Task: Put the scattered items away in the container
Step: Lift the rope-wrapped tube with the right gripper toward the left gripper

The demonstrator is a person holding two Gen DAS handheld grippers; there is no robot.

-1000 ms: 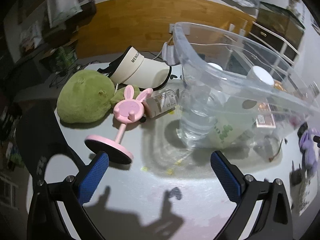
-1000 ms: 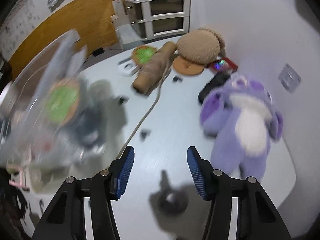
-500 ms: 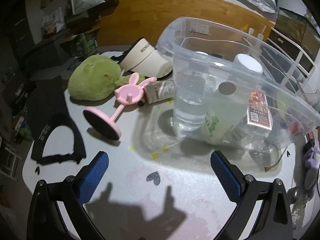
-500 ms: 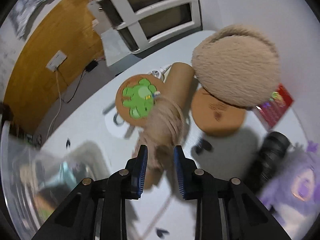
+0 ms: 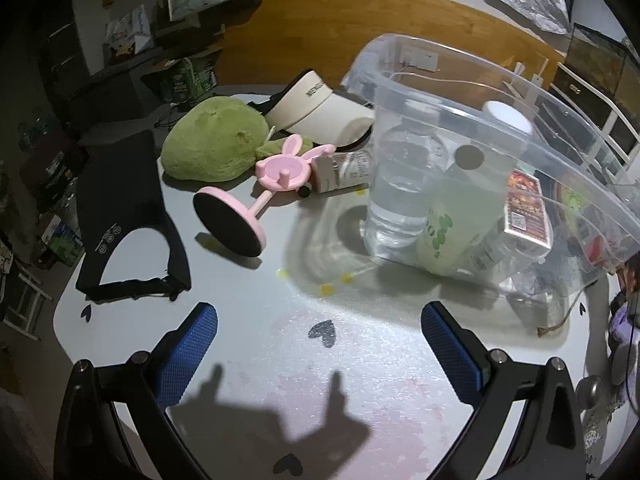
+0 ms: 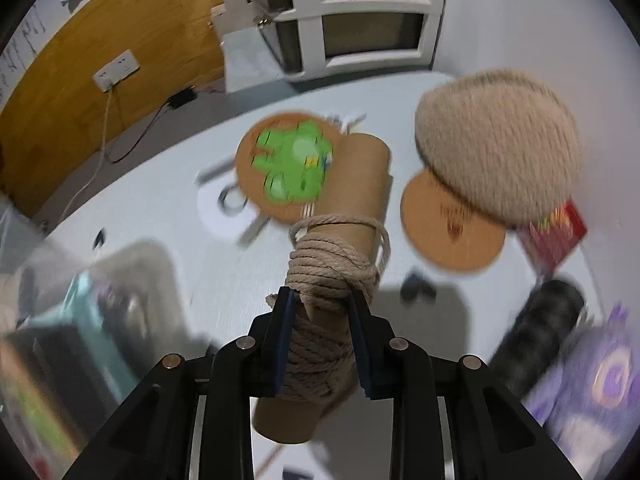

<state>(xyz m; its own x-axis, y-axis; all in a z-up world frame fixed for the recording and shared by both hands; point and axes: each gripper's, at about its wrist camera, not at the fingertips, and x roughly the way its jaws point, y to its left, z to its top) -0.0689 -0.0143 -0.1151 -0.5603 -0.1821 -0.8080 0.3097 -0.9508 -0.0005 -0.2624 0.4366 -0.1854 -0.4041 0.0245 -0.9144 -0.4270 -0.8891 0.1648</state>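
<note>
- Cardboard tube (image 6: 352, 184) wound with jute rope (image 6: 328, 276): long axis runs away from the right-wrist camera toward the far wall; near open end low in frame, far end beside a round cork coaster with a green frog print (image 6: 286, 170). It lies in line with the fingers of the right claw (image 6: 323, 312).
- Right claw: pinching the tube at its rope-wound section, one blue pad on each side.
- Left claw (image 5: 320, 344): spread wide over bare grey counter (image 5: 360, 360), nothing between the pads.
- Clear plastic container (image 5: 460, 92): on the counter, right of centre in the left-wrist view; holds a water bottle (image 5: 404, 184), a pale green-printed bottle (image 5: 452, 224) and a red printed box (image 5: 524, 208). Its right end is cut off by the frame edge.
- Loose items left of the container: green plush (image 5: 212, 140), cream visor (image 5: 320, 112), pink rabbit-eared stand (image 5: 264, 192) lying tipped over, small labelled bottle (image 5: 340, 166), black fabric piece (image 5: 124, 216).
- Near the tube: plain cork coaster (image 6: 452, 224), partly under a tan knitted round (image 6: 500, 140); red packet (image 6: 556, 232); black cylinder (image 6: 540, 324); purple plush (image 6: 592, 384), cut off at the frame edge.
- Hard to make out: right-wrist view is motion-blurred; objects at its lower left cannot be identified.
</note>
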